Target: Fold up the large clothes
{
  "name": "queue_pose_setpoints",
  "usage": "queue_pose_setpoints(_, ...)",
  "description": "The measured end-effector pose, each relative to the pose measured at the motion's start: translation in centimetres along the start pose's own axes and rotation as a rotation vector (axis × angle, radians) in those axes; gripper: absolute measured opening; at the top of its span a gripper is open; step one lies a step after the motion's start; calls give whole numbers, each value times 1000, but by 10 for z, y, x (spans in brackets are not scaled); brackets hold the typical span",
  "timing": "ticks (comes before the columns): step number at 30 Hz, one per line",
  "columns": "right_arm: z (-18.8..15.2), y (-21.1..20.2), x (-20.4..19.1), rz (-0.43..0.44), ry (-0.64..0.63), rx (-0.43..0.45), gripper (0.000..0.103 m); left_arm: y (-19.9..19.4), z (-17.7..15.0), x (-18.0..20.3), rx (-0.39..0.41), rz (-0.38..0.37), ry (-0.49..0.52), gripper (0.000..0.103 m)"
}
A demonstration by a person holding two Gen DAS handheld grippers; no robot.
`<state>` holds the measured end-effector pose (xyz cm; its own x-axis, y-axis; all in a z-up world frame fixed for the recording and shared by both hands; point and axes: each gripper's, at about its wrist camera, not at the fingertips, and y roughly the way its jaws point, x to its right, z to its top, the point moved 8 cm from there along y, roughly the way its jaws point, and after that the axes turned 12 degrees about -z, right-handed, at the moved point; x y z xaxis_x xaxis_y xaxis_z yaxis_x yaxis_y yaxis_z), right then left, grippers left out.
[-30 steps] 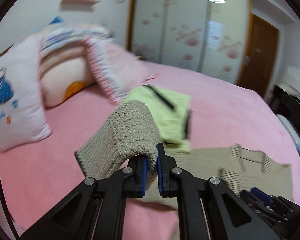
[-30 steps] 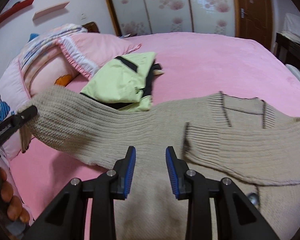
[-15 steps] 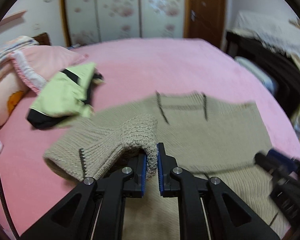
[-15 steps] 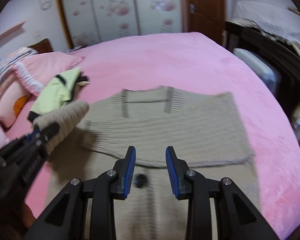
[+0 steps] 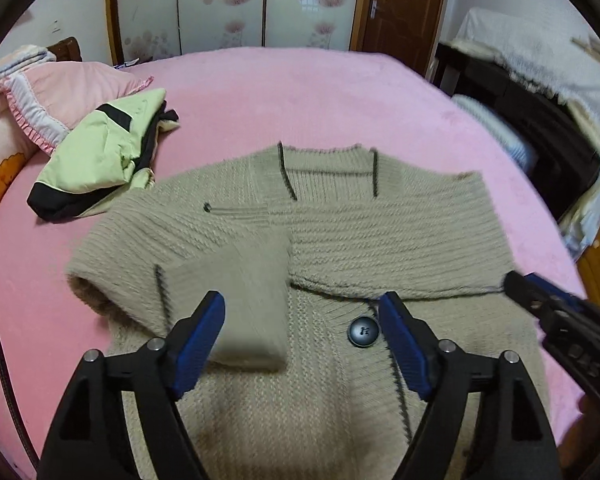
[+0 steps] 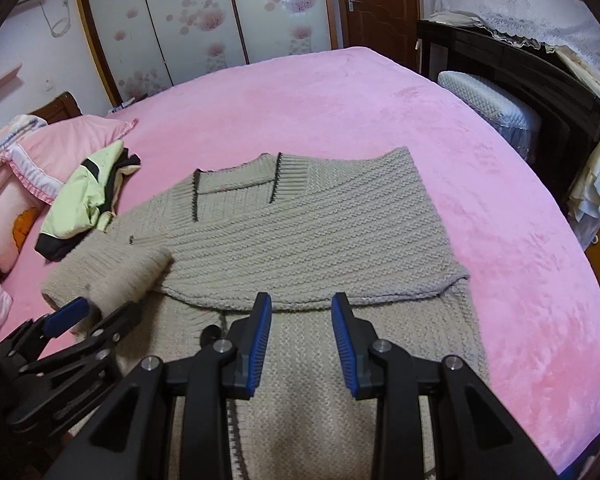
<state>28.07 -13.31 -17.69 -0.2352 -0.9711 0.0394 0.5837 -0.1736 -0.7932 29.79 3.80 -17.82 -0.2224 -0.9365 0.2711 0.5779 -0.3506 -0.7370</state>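
The cardigan (image 5: 340, 240) lies flat on the pink bed (image 6: 300, 92), both sleeves folded across its chest. Left of it sits a green jacket (image 5: 100, 152). My left gripper (image 5: 300, 332) is wide open above the left cuff (image 5: 240, 304), empty. My right gripper (image 6: 302, 328) hovers half open over the cardigan's middle, empty.

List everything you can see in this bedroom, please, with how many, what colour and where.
cardigan: one, beige knit, flat on the bed, both sleeves folded across its chest
button: one, dark, on the cardigan front
jacket: one, pale green and black, folded, left of the cardigan
bed: one, pink cover
pillows: a pink pile, far left
wardrobe: white floral doors, beyond the bed
door: one, brown, right of the wardrobe
left gripper: black, blue pads, open over the sleeve
right gripper: black, blue pads, open over the cardigan
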Motion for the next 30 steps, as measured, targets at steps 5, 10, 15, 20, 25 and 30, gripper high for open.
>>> queue_pose_setpoints(5, 4, -16, -11, 67, 7, 27, 31, -52, 2, -25, 92, -2, -53, 84)
queue_pose_setpoints(10, 3, -28, -47, 147, -54, 36, 31, -84, -12, -78, 130, 124, -119, 85)
queue_pose_setpoints(15, -12, -36, -101, 228, -186, 39, 31, -86, -42, -135, 81, 215, -208, 85)
queue_pose_setpoints(20, -42, -38, -157, 296, -352, 56, 31, -80, -72, -173, 46, 235, -304, 84)
queue_pose_setpoints(25, -76, -28, -193, 237, -579, 142, 31, -74, -91, -192, 29, 227, -348, 85)
queue_pose_setpoints(30, -95, -15, -204, 107, -748, 229, 31, -67, -105, -206, 11, 218, -371, 85)
